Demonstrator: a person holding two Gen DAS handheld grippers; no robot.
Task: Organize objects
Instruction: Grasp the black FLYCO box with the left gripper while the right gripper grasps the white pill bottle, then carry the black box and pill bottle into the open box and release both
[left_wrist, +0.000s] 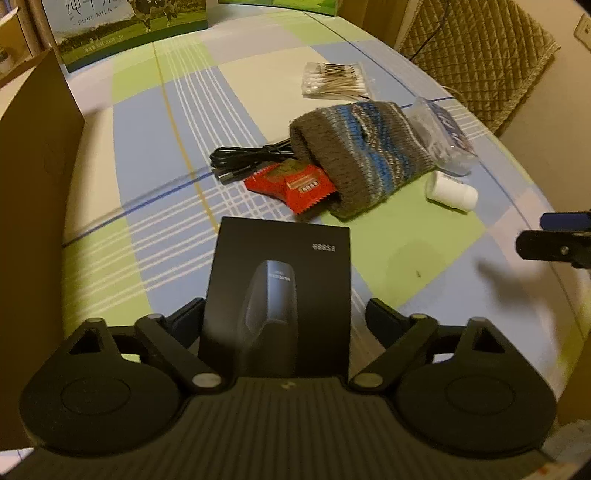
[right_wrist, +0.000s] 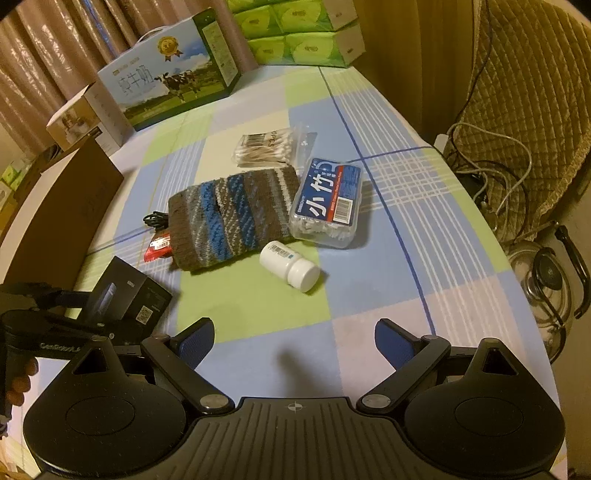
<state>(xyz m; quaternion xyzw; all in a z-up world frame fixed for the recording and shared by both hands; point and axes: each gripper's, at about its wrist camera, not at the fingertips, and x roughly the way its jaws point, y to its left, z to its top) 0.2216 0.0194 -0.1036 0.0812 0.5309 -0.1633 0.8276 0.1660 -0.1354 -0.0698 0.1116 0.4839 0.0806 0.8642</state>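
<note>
Black box (left_wrist: 280, 295) between your left claw's (left_wrist: 284, 317) fingers, on the checked table (left_wrist: 155, 155).
Your left claw's left finger sits at the box's side, the right one apart, so nothing is pinched; your right claw (right_wrist: 295, 343) hovers spread and empty. Farther off lie a knitted pouch (right_wrist: 236, 214), red snack packet (left_wrist: 295, 184), black cable (left_wrist: 243, 157), white bottle (right_wrist: 290, 266), cotton swabs (right_wrist: 266, 147) and a clear box (right_wrist: 327, 201).

Black tongs (right_wrist: 294, 341), blue ribbed pads (right_wrist: 195, 341), silver pivot screws.

Milk carton (right_wrist: 170, 83) at bench (right_wrist: 369, 295) far edge; tissue packs (right_wrist: 295, 33) right of carton; kettle (right_wrist: 550, 280) off bench's right side.
</note>
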